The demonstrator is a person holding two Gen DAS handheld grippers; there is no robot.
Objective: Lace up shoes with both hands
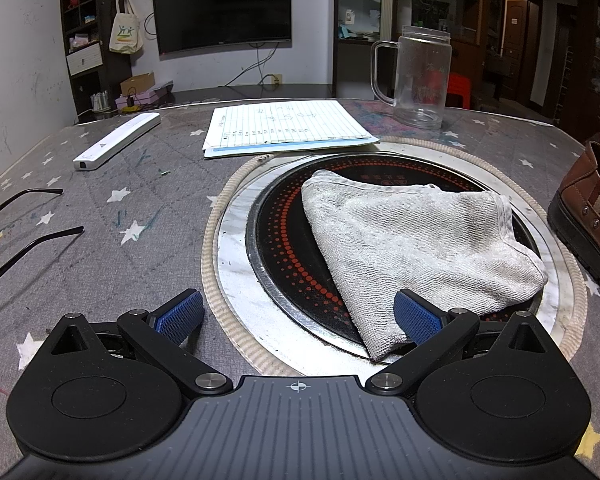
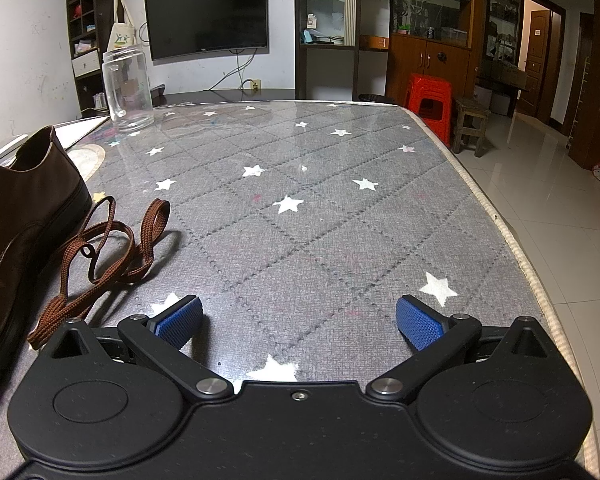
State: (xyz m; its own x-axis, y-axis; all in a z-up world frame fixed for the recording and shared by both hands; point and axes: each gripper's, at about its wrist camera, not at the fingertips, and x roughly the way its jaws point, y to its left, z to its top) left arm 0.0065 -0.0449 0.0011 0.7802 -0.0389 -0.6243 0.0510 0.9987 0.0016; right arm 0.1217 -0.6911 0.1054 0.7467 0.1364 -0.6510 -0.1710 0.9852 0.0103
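Observation:
A brown leather shoe (image 2: 16, 216) stands at the left edge of the right wrist view; in the left wrist view the same shoe (image 1: 588, 208) shows at the far right. A loose brown shoelace (image 2: 104, 248) lies coiled on the grey star-patterned tabletop beside the shoe, just left of my right gripper (image 2: 299, 318). That gripper is open and holds nothing. My left gripper (image 1: 298, 316) is also open, low over the table; its right blue pad (image 1: 418, 318) sits over the corner of a grey cloth (image 1: 416, 240).
The cloth lies on a round black hob (image 1: 284, 248) set in the table. Lined papers (image 1: 284, 126), a white remote (image 1: 116, 142), a clear jug (image 1: 420, 76), and dark spectacle arms (image 1: 24, 216) are on the tabletop. The table's right edge (image 2: 512, 236) drops to a tiled floor.

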